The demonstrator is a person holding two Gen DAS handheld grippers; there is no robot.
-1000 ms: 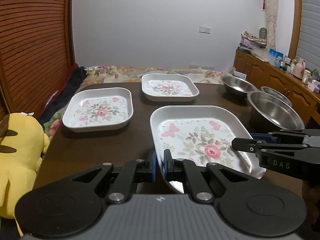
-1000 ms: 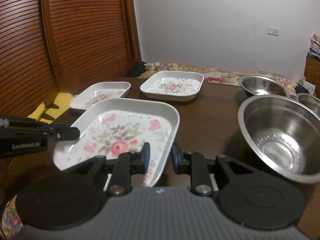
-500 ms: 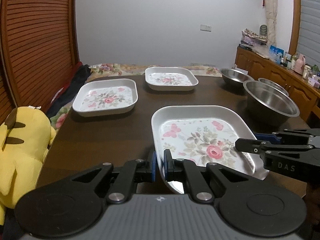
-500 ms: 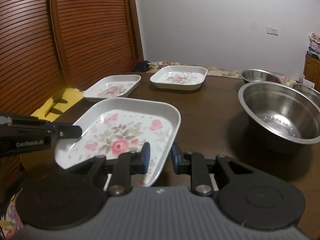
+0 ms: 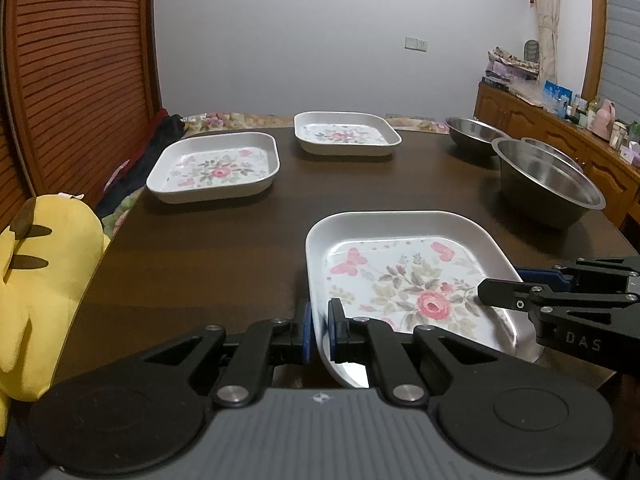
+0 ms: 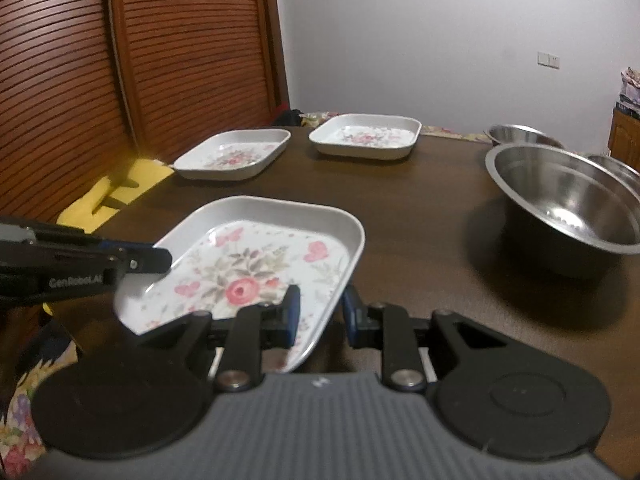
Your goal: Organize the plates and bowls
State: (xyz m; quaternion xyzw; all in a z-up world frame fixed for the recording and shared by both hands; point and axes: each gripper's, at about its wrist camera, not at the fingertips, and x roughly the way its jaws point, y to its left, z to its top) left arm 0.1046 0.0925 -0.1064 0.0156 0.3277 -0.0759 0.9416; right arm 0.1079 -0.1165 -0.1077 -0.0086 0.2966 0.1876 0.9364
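Now both grippers' jaws pinch opposite rims of the floral plate (image 5: 404,276), 2 matching plates lying ahead on the desk (image 5: 240,248)

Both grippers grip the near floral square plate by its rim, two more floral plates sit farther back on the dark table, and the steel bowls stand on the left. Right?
Not quite: the steel bowls stand on the right, as the left wrist view shows. The rest holds: left gripper and right gripper grip the near floral square plate.
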